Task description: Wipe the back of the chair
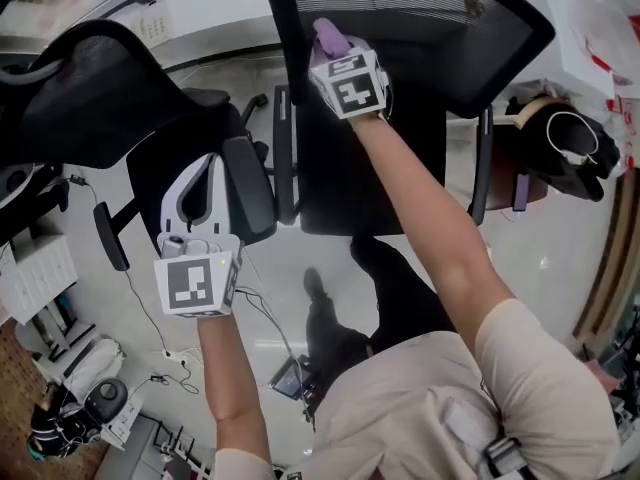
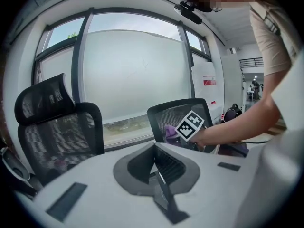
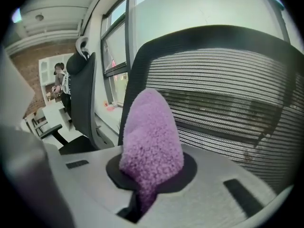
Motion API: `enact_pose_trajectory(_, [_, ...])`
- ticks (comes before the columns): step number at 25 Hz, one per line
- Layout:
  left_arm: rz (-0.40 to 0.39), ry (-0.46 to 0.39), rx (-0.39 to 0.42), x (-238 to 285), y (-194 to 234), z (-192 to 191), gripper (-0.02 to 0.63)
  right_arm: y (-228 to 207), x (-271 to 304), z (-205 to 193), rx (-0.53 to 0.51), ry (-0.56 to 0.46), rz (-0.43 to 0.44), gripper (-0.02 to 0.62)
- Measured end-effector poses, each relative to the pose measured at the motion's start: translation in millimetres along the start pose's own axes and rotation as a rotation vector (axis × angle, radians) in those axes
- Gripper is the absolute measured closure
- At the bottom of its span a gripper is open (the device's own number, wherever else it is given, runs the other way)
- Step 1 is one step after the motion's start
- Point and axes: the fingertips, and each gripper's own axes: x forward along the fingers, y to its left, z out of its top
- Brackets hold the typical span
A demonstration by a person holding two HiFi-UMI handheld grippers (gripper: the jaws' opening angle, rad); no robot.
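A black mesh chair back (image 1: 430, 18) fills the top of the head view and most of the right gripper view (image 3: 228, 103). My right gripper (image 1: 330, 43) is shut on a fuzzy purple cloth (image 1: 328, 34), whose tip rests against the upper left part of the mesh. In the right gripper view the purple cloth (image 3: 152, 141) stands up out of the jaws and hides them. My left gripper (image 1: 195, 188) hangs lower left, apart from this chair, jaws together with nothing in them. From the left gripper view (image 2: 156, 175) the chair back (image 2: 166, 115) and cloth (image 2: 170, 131) show ahead.
A second black mesh chair (image 1: 90, 88) stands at left, its armrest (image 1: 248, 188) beside my left gripper. A large window (image 2: 133, 70) lies behind both chairs. Cables (image 1: 150, 318) run over the glossy floor. A dark bag (image 1: 570, 148) sits at right.
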Motion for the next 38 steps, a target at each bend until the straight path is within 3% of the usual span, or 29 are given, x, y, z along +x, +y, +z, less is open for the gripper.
enact_pose_trajectory(2, [0.003, -0.028, 0.005, -9.7, 5.2, 1.4, 0.600, 1.8, -3.8, -1.9, -0.015, 0.002, 0.002, 0.577])
enact_pose_trajectory(10, [0.016, 0.001, 0.013, -25.3, 8.3, 2.1, 0.600, 3.5, -13.4, -8.0, -0.065, 0.032, 0.003, 0.577])
enact_pose_trajectory(14, [-0.003, -0.076, 0.056, -33.5, 5.7, 11.4, 0.600, 1.8, -34.4, -2.7, -0.068, 0.017, -0.007, 0.577])
enact_pose_trajectory(18, [-0.010, -0.089, 0.071, -50.5, 3.3, 24.9, 0.600, 1.0, -65.6, 13.7, -0.070, -0.015, -0.022, 0.577])
enact_pose_trajectory(27, [-0.009, -0.163, 0.103, -114.9, 5.0, 67.9, 0.600, 2.6, -172.9, 70.2, -0.094, -0.131, -0.089, 0.577])
enact_pose_trajectory(34, [-0.001, -0.247, 0.093, -203.2, 57.1, 148.1, 0.600, 56.6, -281.0, 187.1, -0.149, -0.215, -0.117, 0.577])
enact_pose_trajectory(38, [0.001, -0.277, 0.103, -230.5, 60.1, 151.2, 0.600, 80.2, -319.5, 193.8, -0.164, -0.254, -0.108, 0.577])
